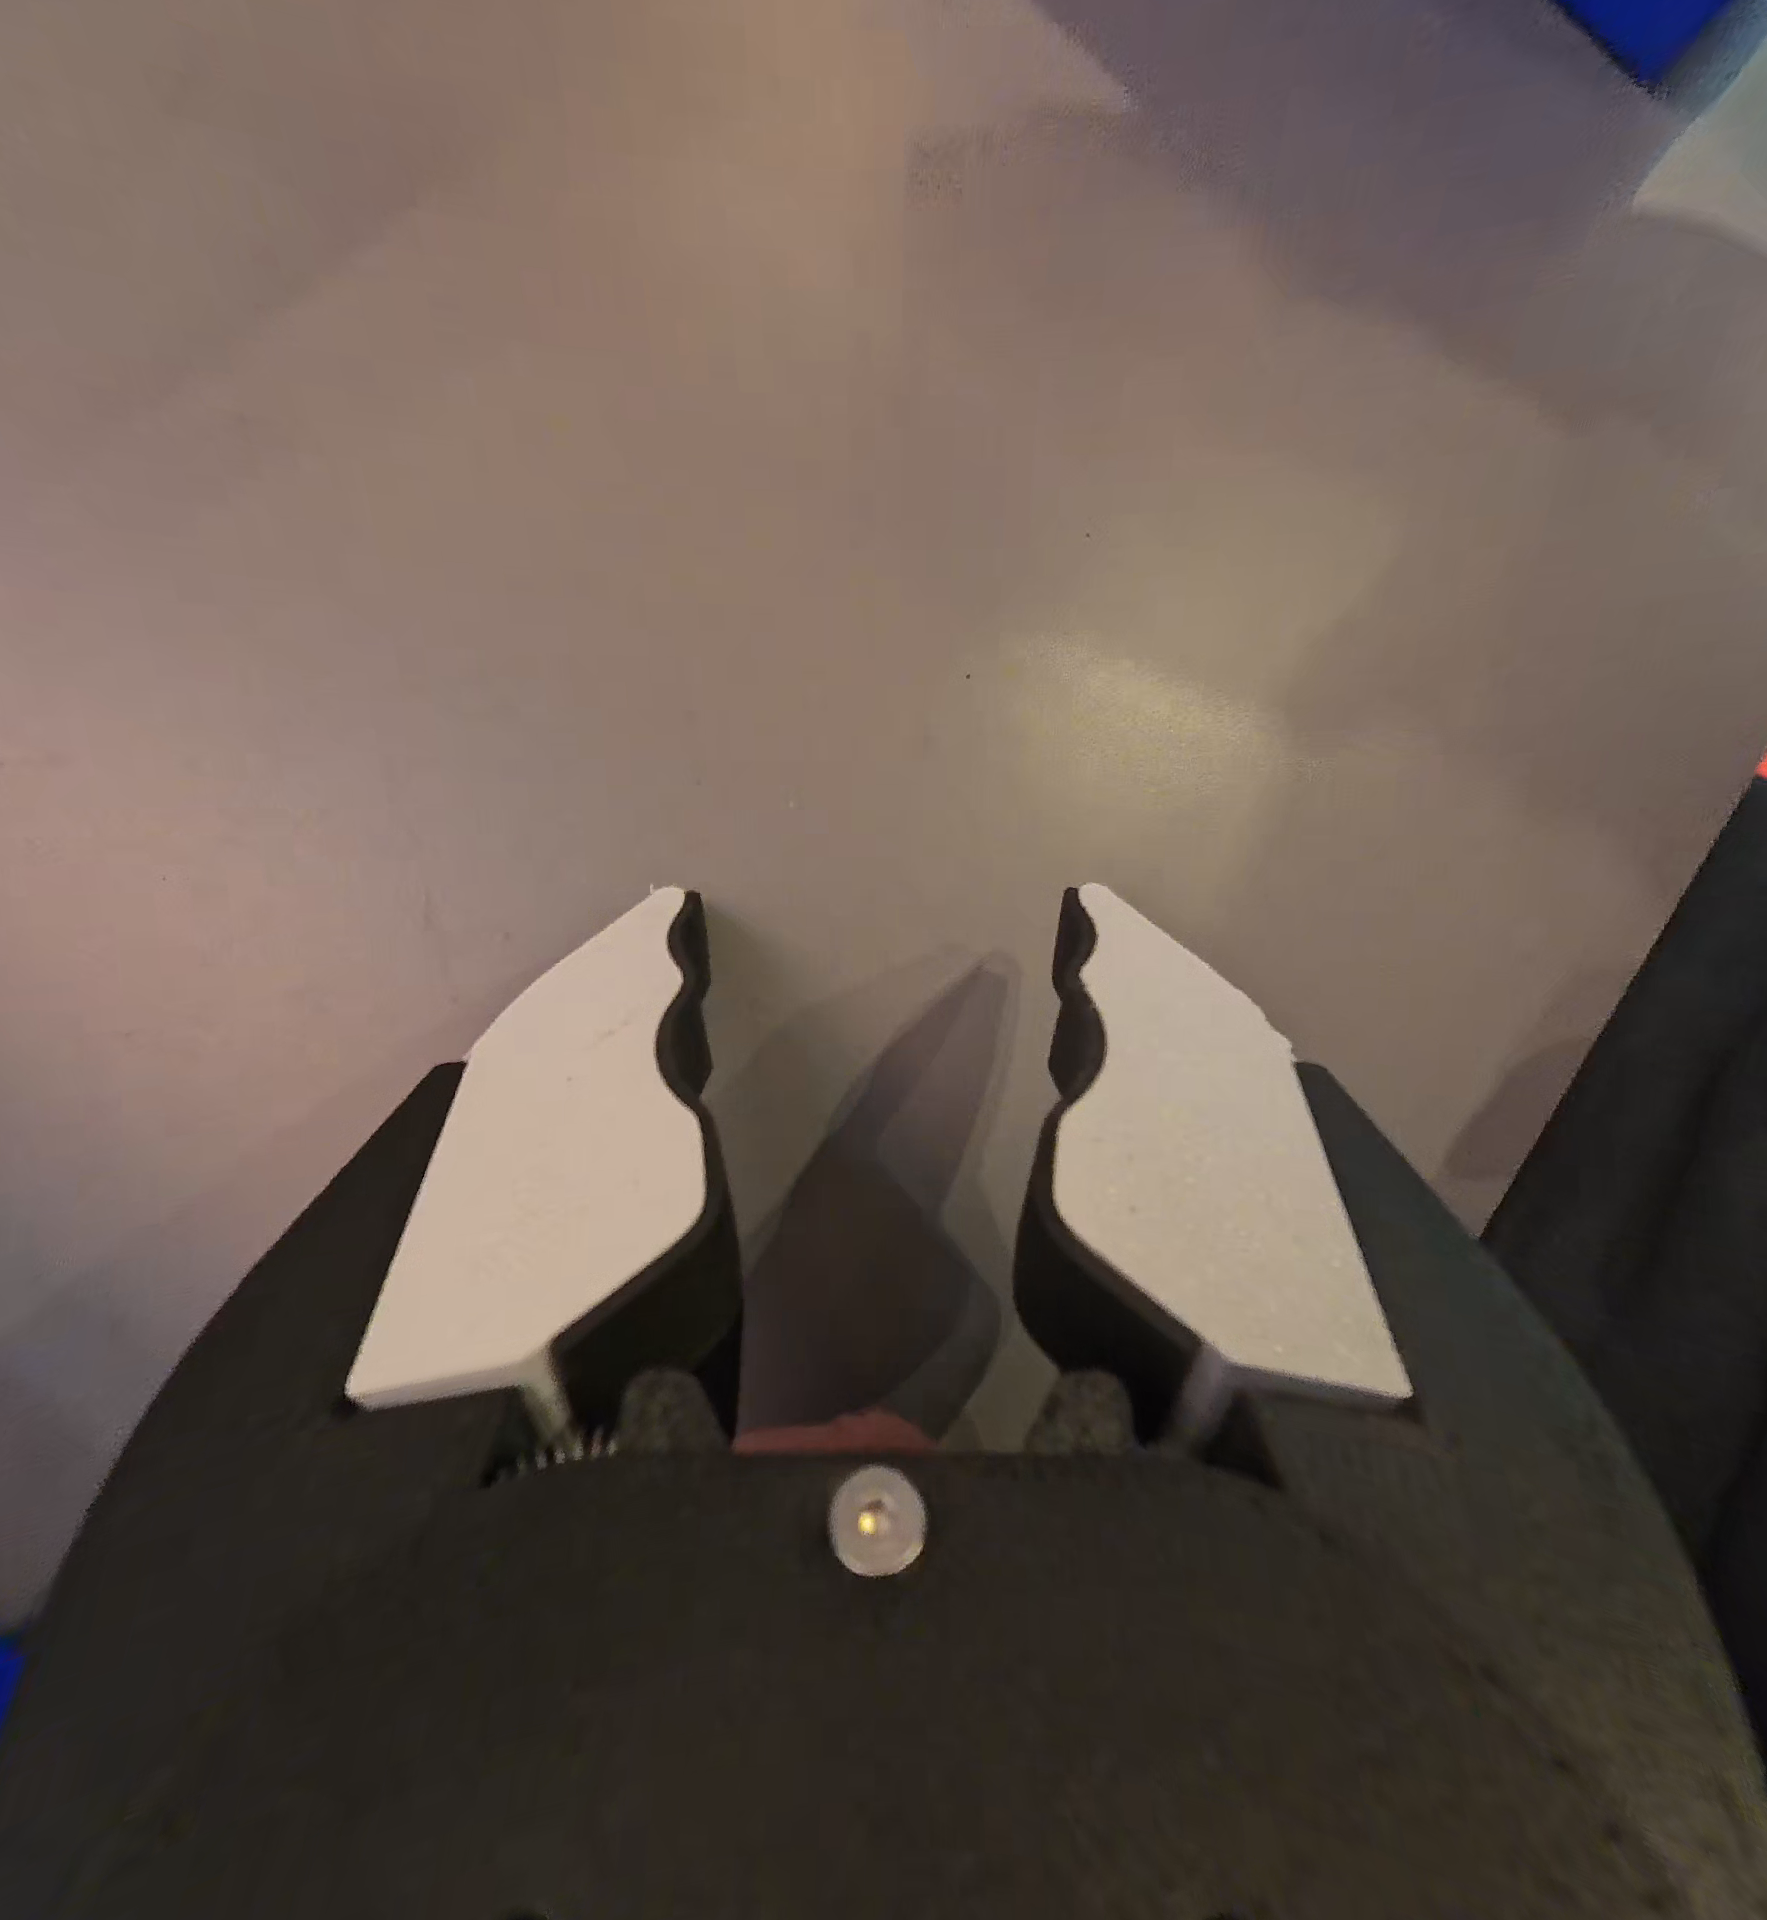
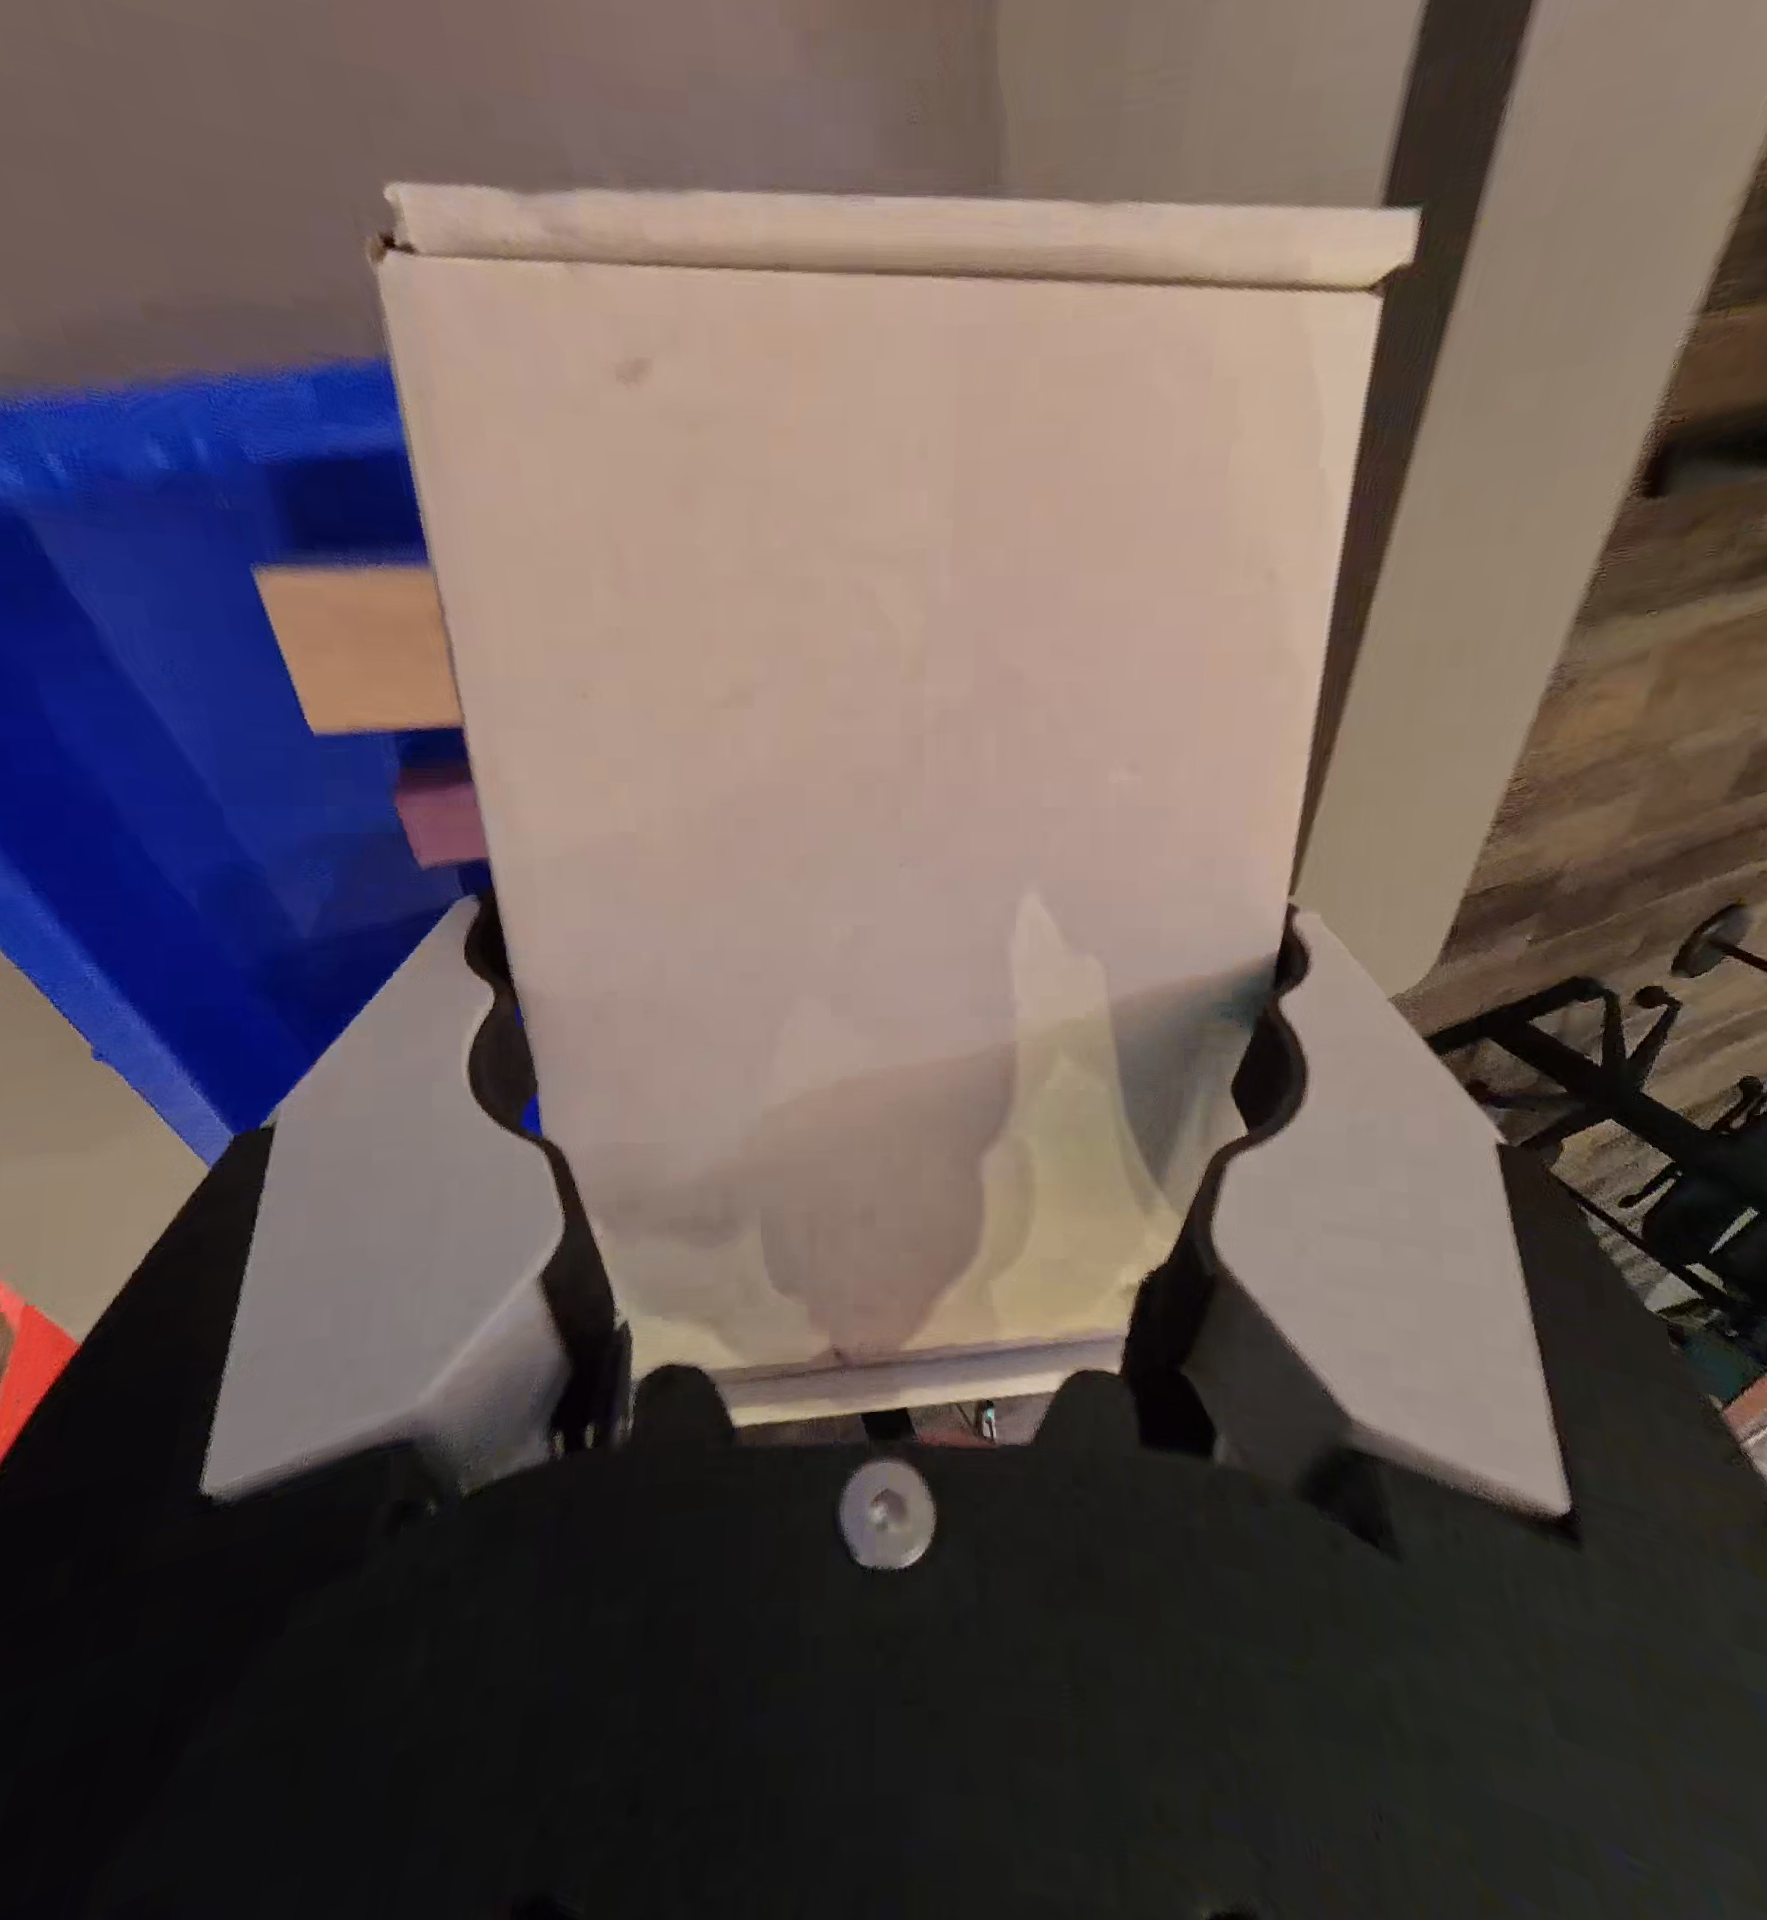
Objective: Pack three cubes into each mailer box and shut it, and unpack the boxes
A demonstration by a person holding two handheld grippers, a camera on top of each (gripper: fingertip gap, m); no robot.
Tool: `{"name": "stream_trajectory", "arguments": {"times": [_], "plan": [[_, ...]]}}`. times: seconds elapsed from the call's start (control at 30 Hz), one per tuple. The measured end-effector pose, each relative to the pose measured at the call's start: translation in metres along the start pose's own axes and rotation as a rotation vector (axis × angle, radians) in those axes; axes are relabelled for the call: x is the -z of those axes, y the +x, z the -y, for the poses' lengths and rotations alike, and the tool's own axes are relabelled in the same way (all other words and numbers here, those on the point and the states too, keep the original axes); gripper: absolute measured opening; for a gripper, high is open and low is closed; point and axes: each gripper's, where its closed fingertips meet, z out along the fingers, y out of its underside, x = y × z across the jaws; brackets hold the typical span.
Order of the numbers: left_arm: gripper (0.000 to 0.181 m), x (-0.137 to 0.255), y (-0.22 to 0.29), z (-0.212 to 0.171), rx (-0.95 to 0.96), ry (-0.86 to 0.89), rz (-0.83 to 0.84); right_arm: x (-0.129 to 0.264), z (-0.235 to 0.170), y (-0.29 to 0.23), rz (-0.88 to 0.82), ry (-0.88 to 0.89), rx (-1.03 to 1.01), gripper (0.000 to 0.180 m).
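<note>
a pale grey tabletop (image 1: 650,571) fills the left wrist view, with a blue bin corner (image 1: 1627,31) at far right. in the right wrist view a blue bin (image 2: 131,644) stands at left, wood-grain flooring (image 2: 1637,727) at right, with a black chair base (image 2: 1606,1049) near it.

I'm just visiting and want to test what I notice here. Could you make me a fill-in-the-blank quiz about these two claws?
1. The right claw grips a closed white ____.
2. The left claw holds ____.
3. Left of the box stands a bin coloured ____.
4. The left claw is above a bare grey ____.

Missing words: box; nothing; blue; table
</note>
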Motion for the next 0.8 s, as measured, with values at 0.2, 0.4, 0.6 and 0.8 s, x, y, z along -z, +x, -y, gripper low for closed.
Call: {"name": "stream_trajectory", "arguments": {"times": [0.2,0.4,0.6,0.8], "plan": [[0.065,-0.001,0.000,0.000,-0.010,0.007,0.007,-0.067,-0.026,-0.022,0.109,-0.083,0.044,0.137],[0.067,-0.001,0.001,-0.001,-0.028,-0.004,0.014,-0.121,-0.021,-0.026,0.146,-0.085,0.065,0.139],[0.075,0.000,0.001,-0.004,-0.063,-0.054,0.036,-0.112,-0.025,-0.023,0.159,-0.111,0.007,0.147],[0.076,0.044,0.003,0.029,-0.143,0.051,0.078,-0.068,-0.019,-0.018,0.058,-0.040,-0.050,0.145]]}}
